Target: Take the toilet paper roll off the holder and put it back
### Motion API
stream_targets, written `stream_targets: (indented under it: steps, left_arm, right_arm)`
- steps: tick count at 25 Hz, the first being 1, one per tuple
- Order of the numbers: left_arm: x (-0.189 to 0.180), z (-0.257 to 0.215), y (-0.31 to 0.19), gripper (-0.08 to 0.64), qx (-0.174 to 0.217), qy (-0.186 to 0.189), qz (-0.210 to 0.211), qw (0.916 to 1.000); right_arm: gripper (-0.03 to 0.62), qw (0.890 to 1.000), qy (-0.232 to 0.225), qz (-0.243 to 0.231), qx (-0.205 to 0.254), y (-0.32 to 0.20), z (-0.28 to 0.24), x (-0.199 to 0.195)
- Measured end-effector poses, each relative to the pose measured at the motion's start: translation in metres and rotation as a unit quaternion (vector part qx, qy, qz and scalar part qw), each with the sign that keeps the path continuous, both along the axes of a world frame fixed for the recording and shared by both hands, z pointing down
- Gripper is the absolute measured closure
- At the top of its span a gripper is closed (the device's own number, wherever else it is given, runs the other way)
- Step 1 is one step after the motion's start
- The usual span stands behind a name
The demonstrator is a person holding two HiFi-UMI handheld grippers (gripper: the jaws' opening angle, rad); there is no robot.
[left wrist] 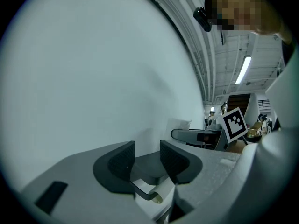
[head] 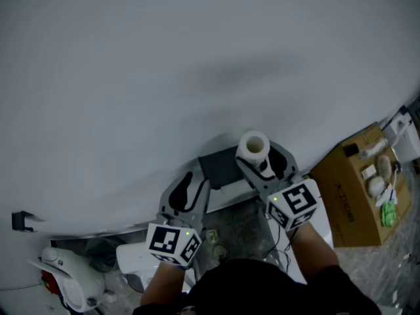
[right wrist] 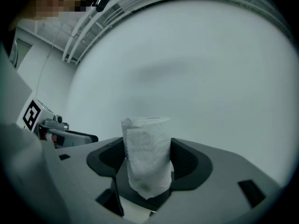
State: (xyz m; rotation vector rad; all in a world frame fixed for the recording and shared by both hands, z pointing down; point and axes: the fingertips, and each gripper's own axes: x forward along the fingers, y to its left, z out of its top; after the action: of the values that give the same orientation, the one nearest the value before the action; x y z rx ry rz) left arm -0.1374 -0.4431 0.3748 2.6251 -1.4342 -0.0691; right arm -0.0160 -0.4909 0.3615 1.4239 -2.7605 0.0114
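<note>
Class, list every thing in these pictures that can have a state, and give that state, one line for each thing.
right gripper, shut on the toilet paper roll
left gripper, open, nothing between its pads
toilet paper roll, upright, clamped between the jaws
holder, the held roll is off it
cardboard box, closed, small items lying on top

Two matte grey moulded tools, left tool (left wrist: 147,157) and right tool (right wrist: 147,160), broad-bodied with rounded shoulders. Black ribbed pads (left wrist: 122,161) seated in dark curved recesses. Small dark rectangular slots (left wrist: 51,195) in the grey shells. White cube (head: 174,243) behind each, printed with black square markers, tiny green light (head: 188,233) glowing. Dark top (head: 262,287), forearms bare.
</note>
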Motion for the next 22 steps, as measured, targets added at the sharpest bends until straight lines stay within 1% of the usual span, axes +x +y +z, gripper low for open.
stream_targets:
  steps: [8,12,17,22]
  left_arm:
    - [0.02,-0.006,0.022,0.41,0.003,-0.001,-0.016,0.9999]
    - [0.04,-0.007,0.041,0.41,0.0,-0.003,-0.028,0.9996]
    - [0.057,-0.001,0.063,0.41,-0.011,-0.006,-0.051,0.9986]
    - [0.072,0.011,0.103,0.41,-0.027,-0.019,-0.079,0.9963]
  right_arm:
    - [0.299,1.0,-0.015,-0.024,0.003,0.025,-0.01,0.019]
    - [0.299,0.999,-0.021,-0.038,-0.002,0.044,-0.009,0.037]
    - [0.299,0.998,-0.027,-0.063,-0.016,0.062,0.002,0.05]
    - [0.299,0.994,-0.039,-0.096,-0.028,0.09,0.016,0.061]
